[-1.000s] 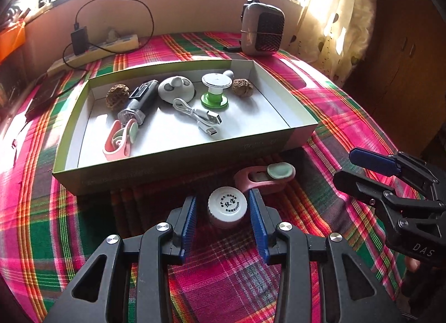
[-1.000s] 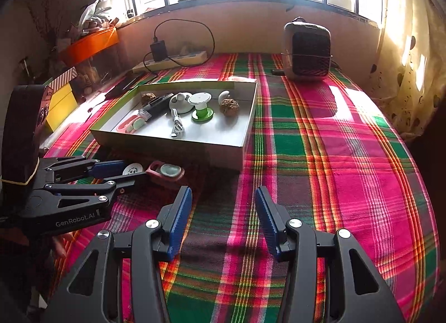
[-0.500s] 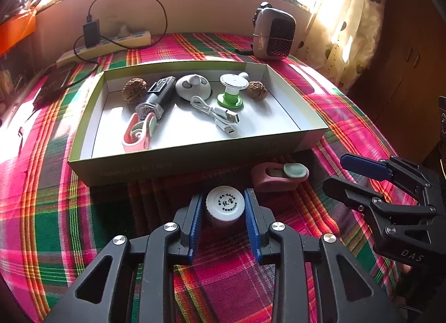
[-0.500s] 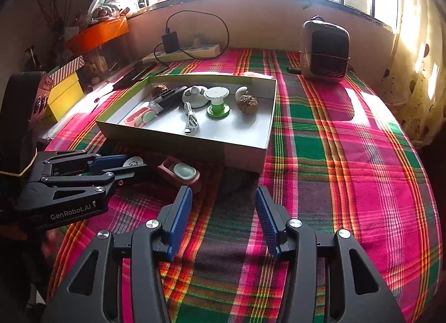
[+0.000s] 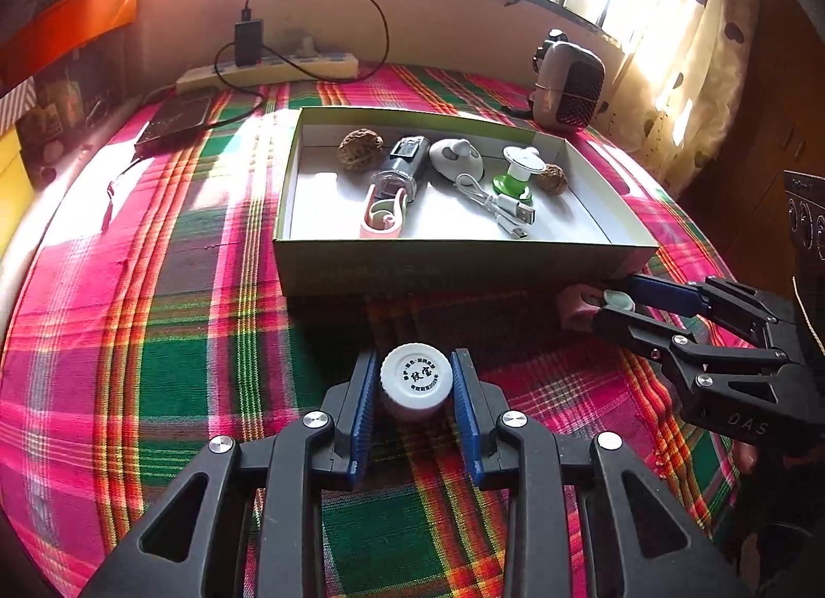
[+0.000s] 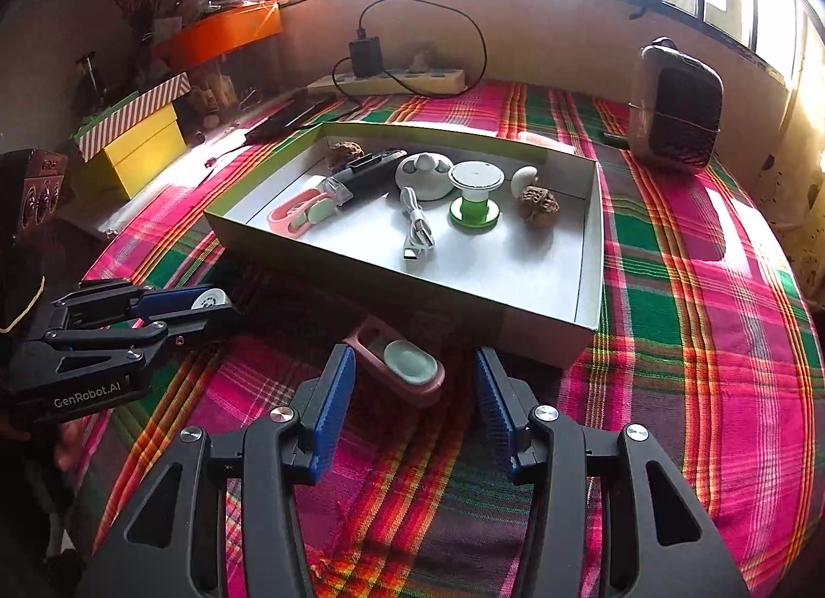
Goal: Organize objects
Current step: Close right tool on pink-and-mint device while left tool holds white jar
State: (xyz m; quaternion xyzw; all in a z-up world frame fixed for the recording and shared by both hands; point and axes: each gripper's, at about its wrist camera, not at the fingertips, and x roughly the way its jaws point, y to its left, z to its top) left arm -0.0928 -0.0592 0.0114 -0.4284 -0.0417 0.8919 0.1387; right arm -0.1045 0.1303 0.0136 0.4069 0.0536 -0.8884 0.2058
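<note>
Left wrist view: small white-capped bottle (image 5: 416,380) sits upright between my left gripper (image 5: 415,399) pads, both blue pads pressed against its cap, so I'm pinching it just above the plaid cloth (image 5: 154,340), in front of the near wall of the green-edged box (image 5: 454,270). Right wrist view: pink case with mint lid (image 6: 399,366) lies on the cloth between the tips of my right gripper (image 6: 415,410), jaws spread, pads clear of it on both sides, not gripping. The case is just beside the box's near wall. Inside the box: pink-and-mint clip (image 6: 301,214), dark clear-ended gadget (image 6: 361,175), two walnuts (image 6: 539,206), white round device (image 6: 423,175), white USB cable (image 6: 417,232), green-and-white spool (image 6: 474,193). Beyond the box, a small heater (image 6: 675,108) stands on the cloth at right, power strip (image 6: 392,82) with black charger plugged in along the wall, yellow boxes (image 6: 134,144) at left.
</note>
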